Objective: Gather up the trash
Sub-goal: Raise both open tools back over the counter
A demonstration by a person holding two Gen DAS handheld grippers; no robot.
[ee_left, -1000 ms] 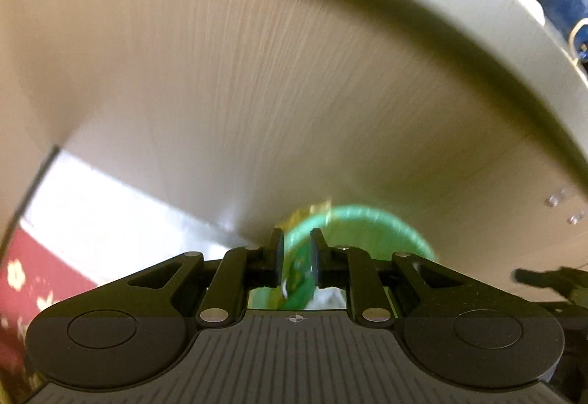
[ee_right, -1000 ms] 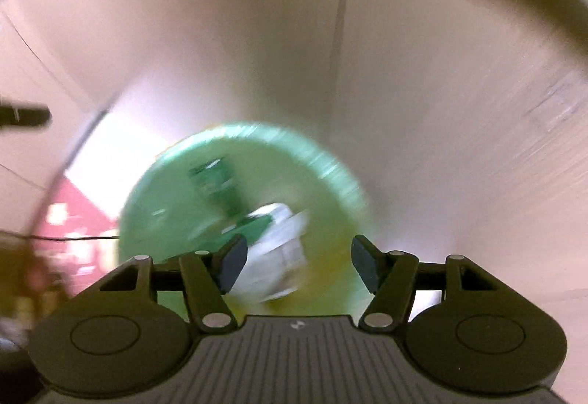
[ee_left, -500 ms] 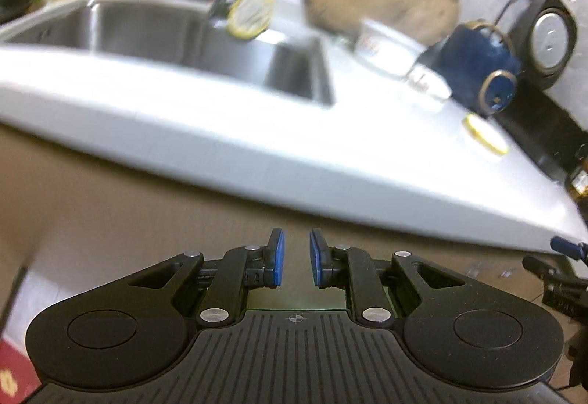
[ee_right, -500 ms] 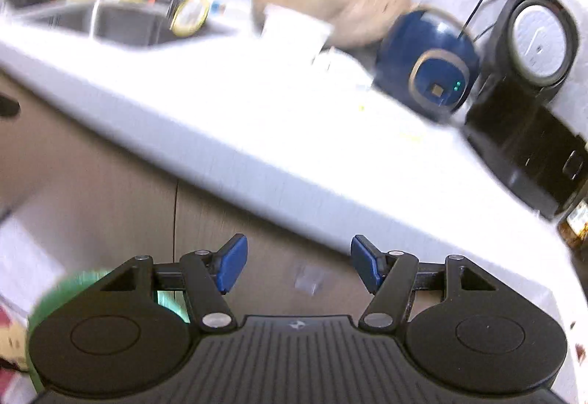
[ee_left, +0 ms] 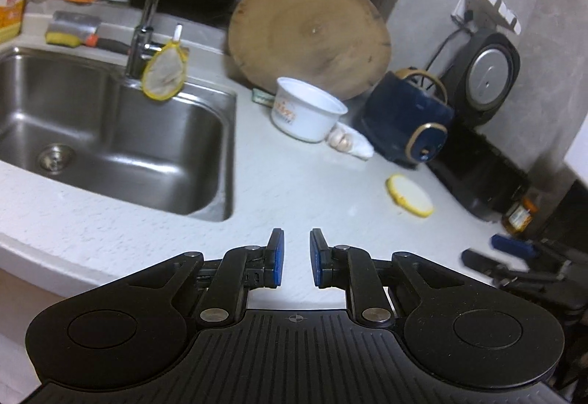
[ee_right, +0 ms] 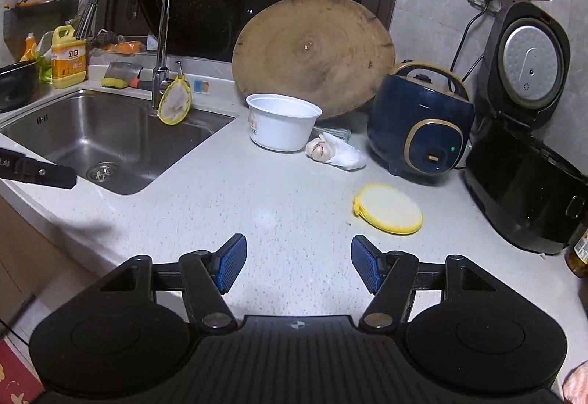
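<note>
A white plastic bowl [ee_left: 307,113] [ee_right: 281,126] stands on the grey counter [ee_right: 257,205] in front of the round wooden board. Beside it lie a garlic bulb and a crumpled white wrapper [ee_right: 338,152] [ee_left: 351,143]. A round yellow-rimmed lid [ee_right: 387,207] [ee_left: 408,196] lies flat nearer to me. My left gripper [ee_left: 296,257] hovers over the counter's front edge, its jaws a narrow gap apart with nothing between them. My right gripper [ee_right: 298,262] stands wide open and empty, just short of the lid.
A steel sink [ee_left: 110,132] with a tall tap [ee_right: 161,36] and a hanging yellow strainer [ee_right: 174,102] fills the left. A blue cooker [ee_right: 419,132] and a black cooker with its lid raised [ee_right: 522,154] stand at the right. A detergent bottle [ee_right: 68,60] stands behind the sink.
Both grippers have risen from the green bin in front of the cabinet to above the counter. Their jaw gaps look unchanged.
</note>
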